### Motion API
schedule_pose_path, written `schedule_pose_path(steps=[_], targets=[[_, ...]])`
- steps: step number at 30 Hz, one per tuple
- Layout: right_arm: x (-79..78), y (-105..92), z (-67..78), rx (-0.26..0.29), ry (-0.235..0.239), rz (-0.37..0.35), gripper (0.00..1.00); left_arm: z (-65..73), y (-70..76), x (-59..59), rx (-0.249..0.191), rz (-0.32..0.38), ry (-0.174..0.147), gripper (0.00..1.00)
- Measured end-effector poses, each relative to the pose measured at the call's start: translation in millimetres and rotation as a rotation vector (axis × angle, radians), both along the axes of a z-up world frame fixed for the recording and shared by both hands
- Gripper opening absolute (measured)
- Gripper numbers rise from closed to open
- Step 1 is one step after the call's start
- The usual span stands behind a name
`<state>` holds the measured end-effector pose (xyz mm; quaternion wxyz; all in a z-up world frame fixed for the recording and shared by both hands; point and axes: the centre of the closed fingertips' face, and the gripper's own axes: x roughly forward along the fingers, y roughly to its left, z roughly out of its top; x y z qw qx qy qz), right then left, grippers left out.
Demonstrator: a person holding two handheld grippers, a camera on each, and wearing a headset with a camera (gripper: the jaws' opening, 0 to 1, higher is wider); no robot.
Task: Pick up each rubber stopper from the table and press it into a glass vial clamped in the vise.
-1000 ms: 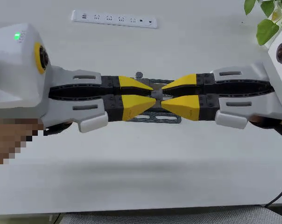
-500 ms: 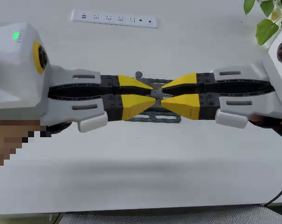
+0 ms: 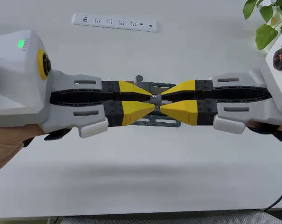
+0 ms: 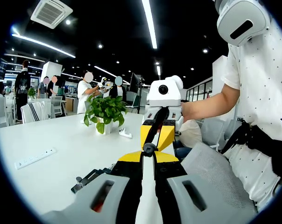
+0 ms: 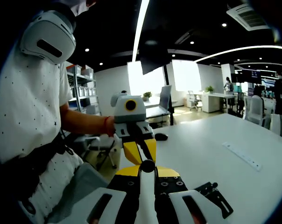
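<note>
Both grippers hang level over the white table, tip to tip. A small dark grey rubber stopper (image 3: 157,99) sits pinched where the yellow fingertips meet. My left gripper (image 3: 153,98) comes in from the left and is shut on it. My right gripper (image 3: 161,98) comes in from the right and is shut on it too. In the left gripper view the stopper (image 4: 149,149) sits at my own jaw tips, with the right gripper (image 4: 158,140) facing me. The right gripper view mirrors this around the stopper (image 5: 147,165). The dark vise (image 3: 152,122) lies on the table under the tips, mostly hidden.
A white power strip (image 3: 114,21) lies at the far side of the table and a potted plant (image 3: 264,23) stands at the far right. A black cable (image 3: 278,198) hangs by the near right edge. People stand in the background of the left gripper view.
The head view has shifted slightly. Both grippers stay tip to tip with the stopper between them.
</note>
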<state>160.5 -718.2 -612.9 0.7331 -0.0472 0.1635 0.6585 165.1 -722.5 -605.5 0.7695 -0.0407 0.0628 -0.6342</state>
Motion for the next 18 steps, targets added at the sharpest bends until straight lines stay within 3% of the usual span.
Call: schedule_pose_path(steps=[11, 18], targets=[[7.5, 4.0, -5.3, -0.048, 0.015, 0.021, 0.05, -2.9, 7.0, 1.6, -0.006, 0.032, 0.005, 0.16], [24.8, 4.3, -11.1, -0.101, 0.017, 0.004, 0.05, -15.7, 24.4, 11.1, 0.022, 0.088, 0.005, 0.24]])
